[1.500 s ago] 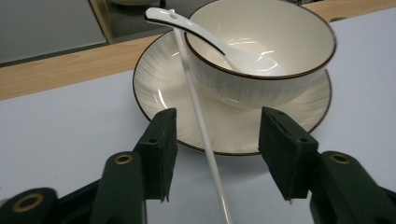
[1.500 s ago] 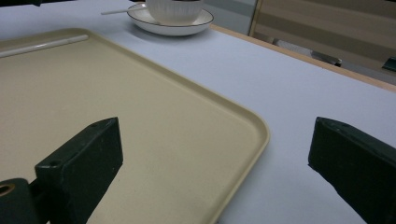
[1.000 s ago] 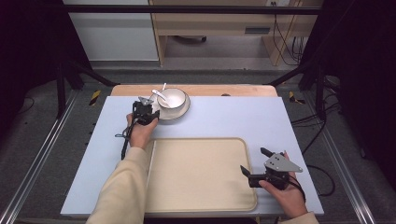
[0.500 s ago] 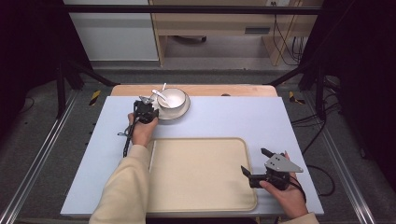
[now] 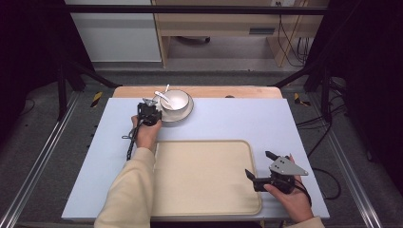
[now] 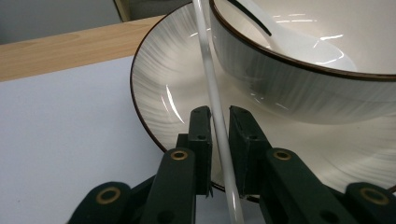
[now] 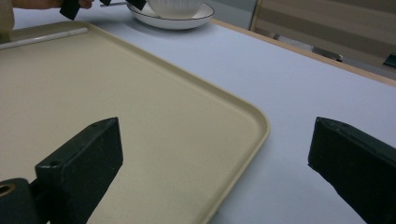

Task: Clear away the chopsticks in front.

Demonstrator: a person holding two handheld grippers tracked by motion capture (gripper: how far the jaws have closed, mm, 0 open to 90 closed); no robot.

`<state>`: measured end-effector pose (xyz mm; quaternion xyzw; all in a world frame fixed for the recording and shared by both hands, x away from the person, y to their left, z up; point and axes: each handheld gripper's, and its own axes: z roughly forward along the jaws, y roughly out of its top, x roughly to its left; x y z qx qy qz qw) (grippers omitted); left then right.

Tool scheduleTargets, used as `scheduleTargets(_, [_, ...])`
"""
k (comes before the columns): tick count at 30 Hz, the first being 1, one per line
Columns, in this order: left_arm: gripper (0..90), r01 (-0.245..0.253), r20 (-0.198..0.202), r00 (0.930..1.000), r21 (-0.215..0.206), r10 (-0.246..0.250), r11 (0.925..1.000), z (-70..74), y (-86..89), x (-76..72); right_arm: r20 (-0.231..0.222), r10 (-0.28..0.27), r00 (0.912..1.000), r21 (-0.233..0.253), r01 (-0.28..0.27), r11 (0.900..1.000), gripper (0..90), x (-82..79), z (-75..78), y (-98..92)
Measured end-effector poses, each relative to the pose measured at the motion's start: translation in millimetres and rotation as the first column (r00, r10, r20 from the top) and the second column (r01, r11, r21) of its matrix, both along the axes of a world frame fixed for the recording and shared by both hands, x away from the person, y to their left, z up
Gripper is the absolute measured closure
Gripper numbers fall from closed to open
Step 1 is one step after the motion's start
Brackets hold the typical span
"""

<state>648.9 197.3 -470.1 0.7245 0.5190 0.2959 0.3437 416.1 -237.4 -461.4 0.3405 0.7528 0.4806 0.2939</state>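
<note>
Black left tool (image 6: pixel 219 135) pinching spoon handle (image 6: pixel 215 107), forearm outstretched

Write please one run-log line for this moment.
left gripper: jaws closing around spoon handle, contact unclear | bowl on plate | right gripper: open over tray

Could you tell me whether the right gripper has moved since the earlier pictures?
No. The right gripper sits at the same spot over the tray's right edge, jaws open, as it did a second ago.
</note>
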Motion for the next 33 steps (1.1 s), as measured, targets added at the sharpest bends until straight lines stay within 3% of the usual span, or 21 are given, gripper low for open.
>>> scheduleTargets(11, [84.9,-0.035,0.006,0.9994,0.004,0.035,0.9994,1.5,0.0,-1.0,-0.001,0.001,1.0000,-0.002,-0.001,1.000,3.3,0.0,-0.2,0.1])
scheduleTargets(17, [85.2,-0.080,0.027,0.9964,-0.022,0.081,0.9965,15.0,7.3,-14.4,0.000,0.004,1.0000,-0.004,-0.004,1.000,3.3,0.1,-0.4,-0.2])
scheduleTargets(19, [85.2,-0.108,0.020,0.9938,-0.059,0.109,0.9924,20.6,15.1,-23.3,0.000,0.004,1.0000,-0.002,-0.004,1.000,3.3,-0.1,-0.2,-0.2])
scheduleTargets(26, [85.2,-0.179,0.016,0.9832,-0.116,0.182,0.9770,37.5,38.4,-68.0,0.002,0.009,1.0000,0.000,-0.009,1.000,3.3,-1.0,1.0,2.2])
scheduleTargets(29, [85.2,-0.198,0.021,0.9790,-0.150,0.203,0.9688,42.2,44.9,-89.7,0.003,0.006,1.0000,0.003,-0.006,1.000,3.3,-1.2,1.3,2.0])
scheduleTargets(33, [85.2,-0.206,0.038,0.9759,-0.165,0.215,0.9646,45.6,45.8,-123.2,0.009,0.001,1.0000,0.011,-0.001,1.000,3.3,-1.8,2.5,-0.7])
